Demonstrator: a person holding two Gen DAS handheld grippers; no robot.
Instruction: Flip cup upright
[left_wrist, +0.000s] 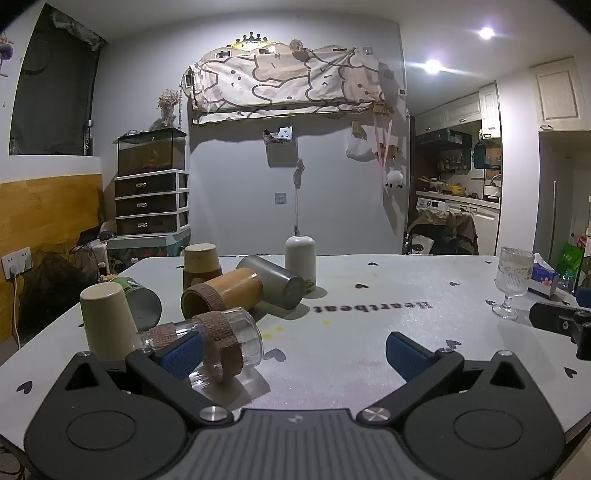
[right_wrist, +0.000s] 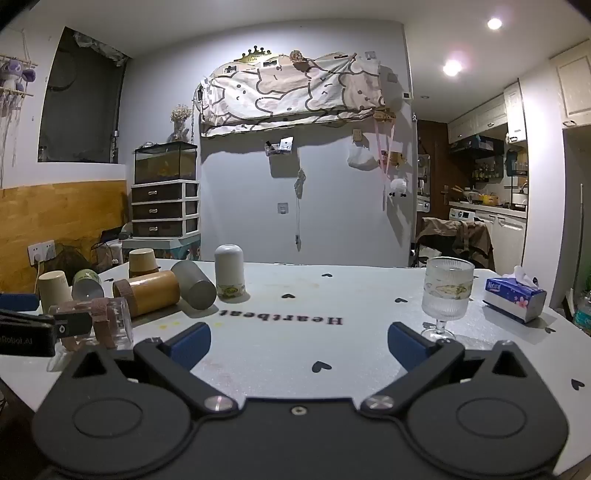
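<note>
The left gripper hovers low over the white worktop with its jaws spread wide, holding nothing. Its left blue pad sits just in front of a clear glass cup that lies on its side, wrapped with brown tape bands and carrying a taped loop handle; whether the pad touches the glass cannot be told. The cup's open mouth faces right, towards the space between the jaws. In the right wrist view the same clear glass cup lies at the far left of the worktop, with the left gripper's dark body partly in front of it. The right gripper also hovers with jaws wide apart and empty, above the printed word "Heartbeat". Behind the clear cup, a cream cup stands upside down, a green cup lies on its side beside it, and a bamboo-coloured cup lies on its side with a tape band near its mouth. A grey metal cup lies tilted just beside the bamboo one, a brown paper cup stands inverted further back, and a pale rounded container stands near the grey cup. Well apart, to the right, a ribbed stemmed glass stands upright near the right gripper's right pad, and a tissue pack rests beyond it.
</note>
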